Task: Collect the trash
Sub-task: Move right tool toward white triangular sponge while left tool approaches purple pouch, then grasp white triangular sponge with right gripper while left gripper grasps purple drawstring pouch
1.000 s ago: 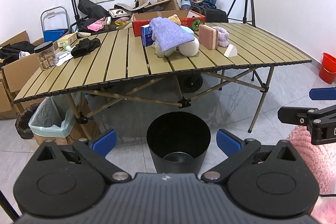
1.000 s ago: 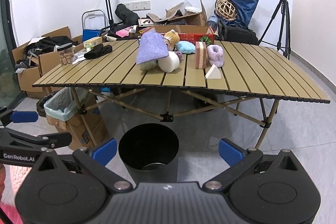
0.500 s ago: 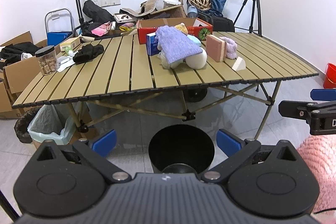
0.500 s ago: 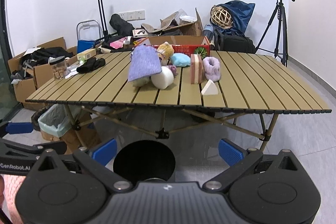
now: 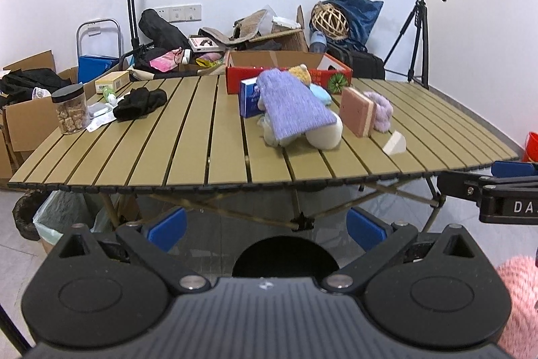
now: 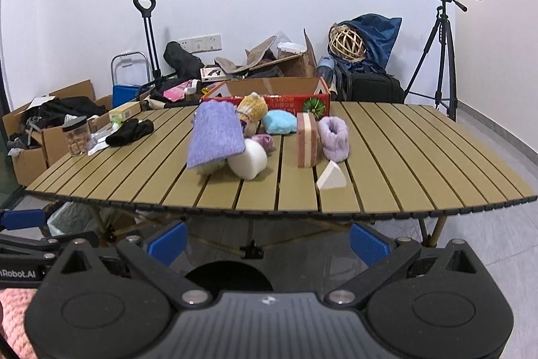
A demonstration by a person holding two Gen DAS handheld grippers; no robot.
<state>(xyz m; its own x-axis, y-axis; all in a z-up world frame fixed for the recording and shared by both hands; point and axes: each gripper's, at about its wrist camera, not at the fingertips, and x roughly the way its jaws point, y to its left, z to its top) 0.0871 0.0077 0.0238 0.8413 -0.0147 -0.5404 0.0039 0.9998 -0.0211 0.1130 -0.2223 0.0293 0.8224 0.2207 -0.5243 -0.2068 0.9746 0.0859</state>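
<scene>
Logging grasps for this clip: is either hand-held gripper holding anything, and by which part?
Nothing is held. The left hand-held gripper and right hand-held gripper are both open and empty.

Left gripper (image 5: 266, 230) and right gripper (image 6: 268, 238) are both held level, side by side, each with jaws spread wide and nothing between the blue pads, the right gripper's finger projecting into the left wrist view at far right, a pink-sleeved arm behind it.

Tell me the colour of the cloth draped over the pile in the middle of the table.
The cloth is lavender purple, a fuzzy knit; the right wrist view shows it best.
</scene>
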